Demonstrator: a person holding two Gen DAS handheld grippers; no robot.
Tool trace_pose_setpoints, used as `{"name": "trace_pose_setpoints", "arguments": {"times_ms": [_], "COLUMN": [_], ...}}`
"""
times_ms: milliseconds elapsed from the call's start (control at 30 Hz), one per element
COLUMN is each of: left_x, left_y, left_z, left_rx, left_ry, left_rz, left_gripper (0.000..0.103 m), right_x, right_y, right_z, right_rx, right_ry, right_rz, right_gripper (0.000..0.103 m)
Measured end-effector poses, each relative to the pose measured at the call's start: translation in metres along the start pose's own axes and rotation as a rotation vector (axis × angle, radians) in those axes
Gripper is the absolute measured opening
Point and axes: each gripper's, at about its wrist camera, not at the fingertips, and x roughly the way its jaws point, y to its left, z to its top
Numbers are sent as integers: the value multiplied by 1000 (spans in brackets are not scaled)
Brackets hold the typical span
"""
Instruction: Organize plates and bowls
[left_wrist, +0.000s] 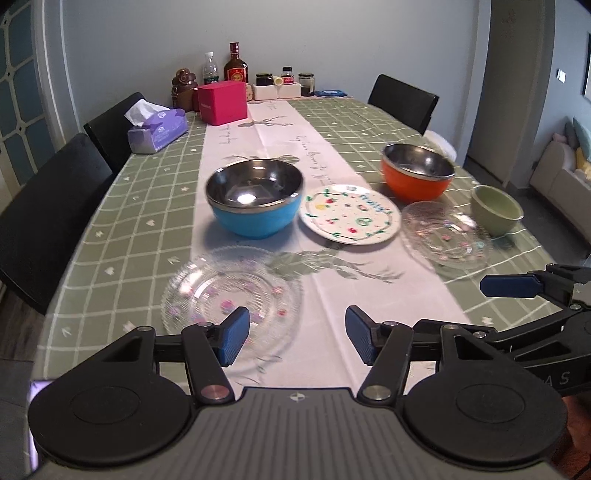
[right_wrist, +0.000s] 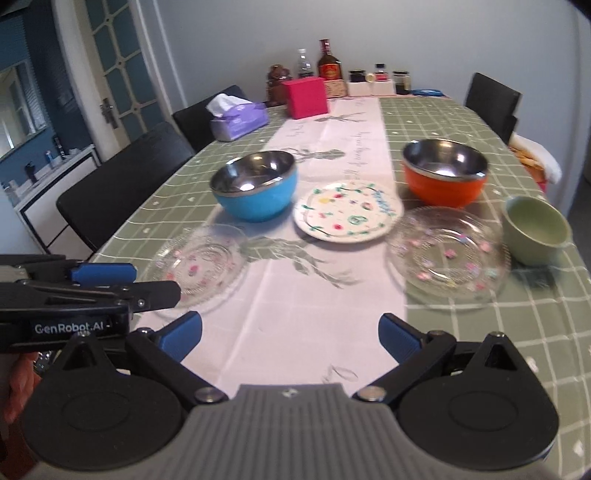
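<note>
The long desk (left_wrist: 155, 206) is draped in a sage-green cloth printed with a white grid, with a smooth pale runner (left_wrist: 332, 295) bearing leafy deer motifs down its middle. Matte black chairs (left_wrist: 48, 218) stand along its left side and one at the far right. Two round double-walled bowls have polished steel linings: the blue bowl (left_wrist: 255, 201) sits on the runner, and the orange bowl (left_wrist: 417, 173) stands farther right on the green cloth. Between them lies the white plate (left_wrist: 351, 214), flat and glossy, painted with small coloured fruit and a green vine ring. Two pressed-glass plates with scalloped, ribbed rims and pink dots lie nearer: the left glass plate (left_wrist: 229, 295) just ahead of the left tongs (left_wrist: 295, 334), the right glass plate (right_wrist: 448, 254) ahead of the right tongs (right_wrist: 290, 336) and touching or nearly touching the small green bowl (right_wrist: 535, 229), a matte ceramic-looking cup shape by the desk's right edge. Both pairs of tongs stand wide apart with nothing between their ribbed blue pads, hovering over the near end of the runner. At the far end stand a lilac tissue box (left_wrist: 157, 131), a pink box (left_wrist: 221, 101), bottles and jars.
</note>
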Motion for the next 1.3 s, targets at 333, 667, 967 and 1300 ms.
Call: {"name": "trace_pose_setpoints", "arguments": {"times_ms": [333,667,967,1300], "left_x": [59,102,120,127], "left_y": [79,130,143,143], "left_z": [32,37,32,28], "left_rx": [-122,-188,-227,-270], "left_ry": [110,179,220,247], "left_rz": [8,39,8,-54], "left_gripper": [52,21,17,19], "right_x": [73,127,145,154], "right_y": [9,-4,-12,-15], "right_z": [33,43,38,34], "right_rx": [81,238,287,333], "right_ry": [112,214,245,258], "right_rz": [127,213,264,322], "right_gripper": [62,34,31,15]}}
